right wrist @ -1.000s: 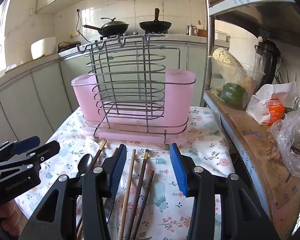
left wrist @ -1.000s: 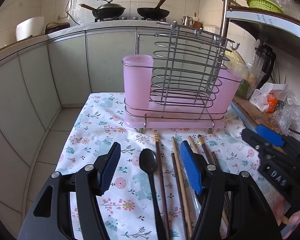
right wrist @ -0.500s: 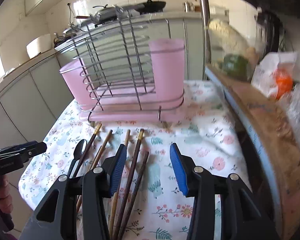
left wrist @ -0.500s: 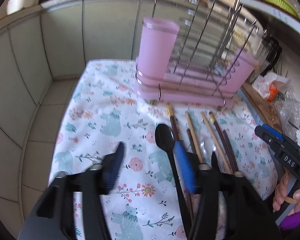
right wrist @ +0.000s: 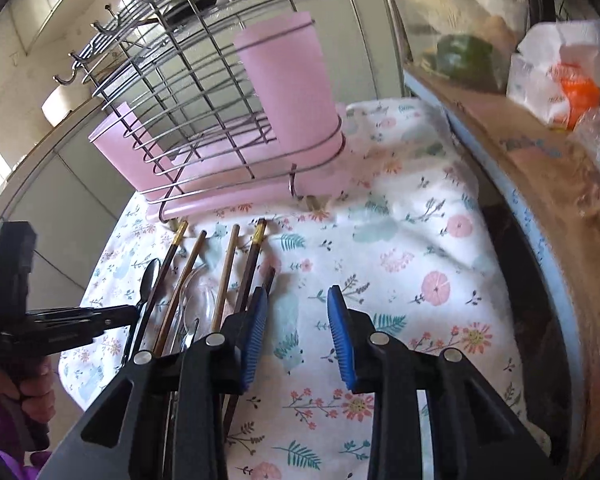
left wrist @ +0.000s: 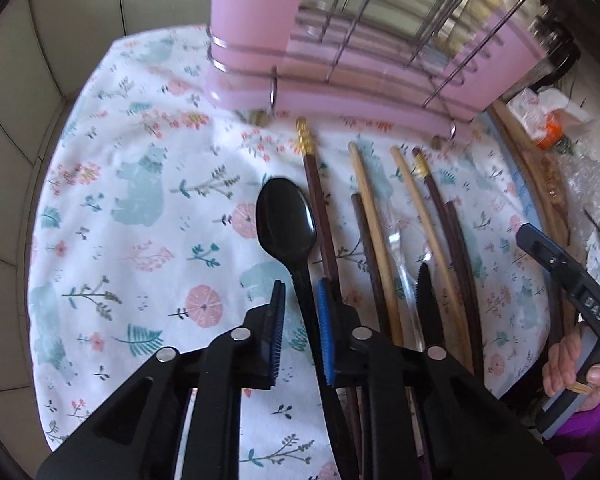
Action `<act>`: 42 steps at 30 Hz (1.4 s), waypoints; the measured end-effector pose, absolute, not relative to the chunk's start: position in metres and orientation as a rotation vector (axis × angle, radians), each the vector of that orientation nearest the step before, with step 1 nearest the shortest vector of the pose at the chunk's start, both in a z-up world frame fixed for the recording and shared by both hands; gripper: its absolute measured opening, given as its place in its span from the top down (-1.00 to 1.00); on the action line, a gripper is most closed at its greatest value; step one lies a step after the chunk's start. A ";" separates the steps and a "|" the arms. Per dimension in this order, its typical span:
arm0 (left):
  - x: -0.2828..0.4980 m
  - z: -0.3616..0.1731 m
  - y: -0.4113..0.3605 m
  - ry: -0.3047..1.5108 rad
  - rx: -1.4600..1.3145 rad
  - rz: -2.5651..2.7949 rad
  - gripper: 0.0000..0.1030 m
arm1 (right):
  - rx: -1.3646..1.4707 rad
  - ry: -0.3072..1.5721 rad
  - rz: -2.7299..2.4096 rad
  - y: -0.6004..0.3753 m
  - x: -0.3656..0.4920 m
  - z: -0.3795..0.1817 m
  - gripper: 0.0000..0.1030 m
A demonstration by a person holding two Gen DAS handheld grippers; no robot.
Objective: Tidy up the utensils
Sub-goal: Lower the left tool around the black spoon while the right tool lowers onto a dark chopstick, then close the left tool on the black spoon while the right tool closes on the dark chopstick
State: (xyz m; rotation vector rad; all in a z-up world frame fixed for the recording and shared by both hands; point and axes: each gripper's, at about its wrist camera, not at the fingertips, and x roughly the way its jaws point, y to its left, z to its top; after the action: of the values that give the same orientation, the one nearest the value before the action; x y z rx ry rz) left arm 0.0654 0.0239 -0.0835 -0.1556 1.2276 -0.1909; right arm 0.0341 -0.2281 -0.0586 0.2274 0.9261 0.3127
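A black plastic spoon (left wrist: 286, 216) lies on the floral cloth (left wrist: 140, 208), bowl toward the rack. My left gripper (left wrist: 300, 300) is low over it, its pads either side of the spoon's handle with a narrow gap left, still open. Several wooden and dark chopsticks (left wrist: 370, 216), a clear spoon and a black knife (left wrist: 428, 304) lie to the right. The wire rack (right wrist: 204, 92) with pink cups (right wrist: 288, 76) stands behind. My right gripper (right wrist: 296, 320) is open and empty above the cloth, right of the chopsticks (right wrist: 228, 276).
A wooden board (right wrist: 548, 184) with bags and an orange packet (right wrist: 572, 88) runs along the right edge. Green vegetables in a clear bag (right wrist: 464, 56) sit behind it. Grey cabinets (left wrist: 60, 40) stand to the left of the table.
My left gripper has dropped toward the cloth and narrowed its jaws around the black spoon's handle. My right gripper has tilted down and moved right of the chopsticks, staying open.
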 end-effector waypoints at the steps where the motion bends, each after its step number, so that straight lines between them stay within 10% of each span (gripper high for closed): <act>1: 0.067 -0.087 0.023 1.242 -0.156 -0.187 0.78 | 0.233 0.938 0.321 -0.228 0.035 -0.060 0.44; 27: 0.069 -0.086 0.075 1.221 -0.246 -0.051 0.87 | 0.239 1.147 0.383 -0.191 0.065 -0.087 0.80; 42: 0.093 -0.090 0.082 1.396 -0.217 -0.151 0.56 | 0.173 1.187 0.363 -0.170 0.097 -0.099 0.79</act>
State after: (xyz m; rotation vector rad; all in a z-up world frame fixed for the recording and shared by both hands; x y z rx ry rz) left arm 0.0925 0.0815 -0.0898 -0.2170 1.3963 -0.1509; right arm 0.0971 -0.1698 -0.0990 0.1731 1.1866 0.3629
